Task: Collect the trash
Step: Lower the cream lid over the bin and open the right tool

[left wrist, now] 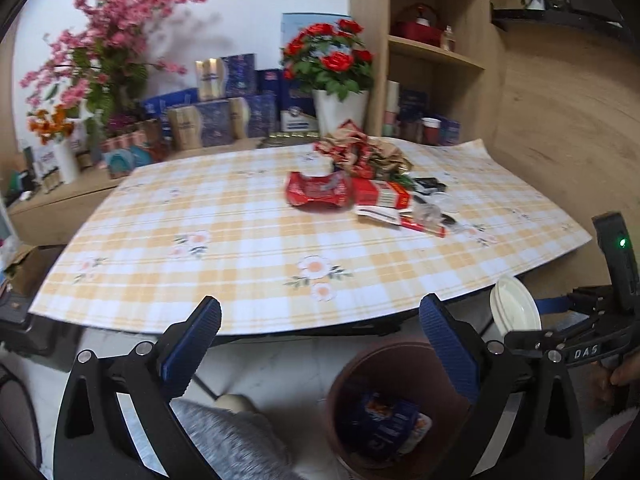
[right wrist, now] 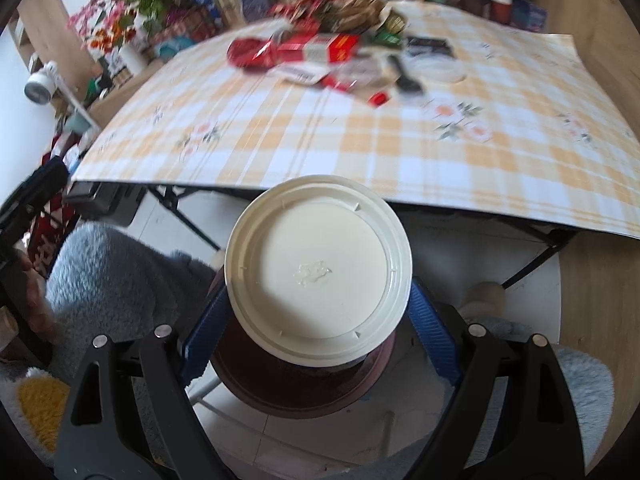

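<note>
The right gripper (right wrist: 320, 320) holds a round white plastic lid (right wrist: 318, 270) pinched across its width between the two blue pads (right wrist: 434, 330), and the lid fills the centre of the right wrist view, hanging just over the brown bin (right wrist: 296, 392) on the floor below it. The left gripper (left wrist: 320, 356) stands wide with nothing between its fingers, lower centre of its own frame, short of the table's near edge. From the left wrist view the same lid (left wrist: 516, 306) shows edge-on at the right, with the right gripper's black frame beside it, and the bin (left wrist: 400, 408) sits at the lower right with a dark blue wrapper (left wrist: 384, 424) lying inside it; the right wrist view hides the bin's contents behind the lid. The rest of the trash pile (left wrist: 368, 184) lies on the far half of the checked tablecloth (left wrist: 224, 248), upper centre of both frames: a red crinkled packet (left wrist: 320, 190), a red and white carton (left wrist: 382, 196), crumpled brown paper (left wrist: 360, 148) and a clear lid (right wrist: 438, 66) toward the right. The near half of the cloth is bare, and its front edge overhangs the folding legs just behind the bin. Grey fuzzy fabric (right wrist: 116, 268), seemingly the person's clothing, crowds the lower left beside the bin, and a pot of red roses (left wrist: 336, 76) stands behind the pile at the back of the table.
</note>
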Demonstrator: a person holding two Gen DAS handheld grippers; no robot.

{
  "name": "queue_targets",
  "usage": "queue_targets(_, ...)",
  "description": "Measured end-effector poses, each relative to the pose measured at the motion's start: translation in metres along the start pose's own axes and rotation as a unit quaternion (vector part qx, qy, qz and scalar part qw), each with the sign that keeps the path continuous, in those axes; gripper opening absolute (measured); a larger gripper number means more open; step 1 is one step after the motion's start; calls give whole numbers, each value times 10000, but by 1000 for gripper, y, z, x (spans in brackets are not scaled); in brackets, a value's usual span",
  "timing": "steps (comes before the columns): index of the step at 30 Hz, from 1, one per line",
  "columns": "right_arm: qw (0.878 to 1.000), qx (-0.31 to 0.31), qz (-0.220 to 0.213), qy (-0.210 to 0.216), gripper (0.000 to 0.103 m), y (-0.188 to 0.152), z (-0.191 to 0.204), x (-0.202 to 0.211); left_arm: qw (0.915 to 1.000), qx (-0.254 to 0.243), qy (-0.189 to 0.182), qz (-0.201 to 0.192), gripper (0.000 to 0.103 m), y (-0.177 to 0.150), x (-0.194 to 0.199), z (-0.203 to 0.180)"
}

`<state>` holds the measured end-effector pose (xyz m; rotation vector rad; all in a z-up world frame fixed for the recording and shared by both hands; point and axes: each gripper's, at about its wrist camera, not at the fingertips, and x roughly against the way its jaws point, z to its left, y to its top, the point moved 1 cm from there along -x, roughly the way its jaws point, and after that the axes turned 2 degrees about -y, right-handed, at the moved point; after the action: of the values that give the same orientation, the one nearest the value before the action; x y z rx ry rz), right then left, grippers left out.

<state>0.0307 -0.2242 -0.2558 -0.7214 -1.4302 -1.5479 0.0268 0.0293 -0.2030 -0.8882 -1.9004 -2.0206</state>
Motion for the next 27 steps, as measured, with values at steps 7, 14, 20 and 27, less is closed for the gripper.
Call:
queue_targets(7,9991,134,407,-61,86,-7,8,-28,9989,317,341,-114,97,-7,10,14)
queue_targets(14,9989,144,433,-46,89,-3,14,-34,9989,247,342,191,97,-9,-7,10)
queue_targets(20,9993,122,349,10,95,-3,14,-30,9979,219,367,485,97,-12,-20,8)
queue_targets(27,9999,-54,149,-59,97,2,4,-18,9975,239,338,575,97,-12,-24,8)
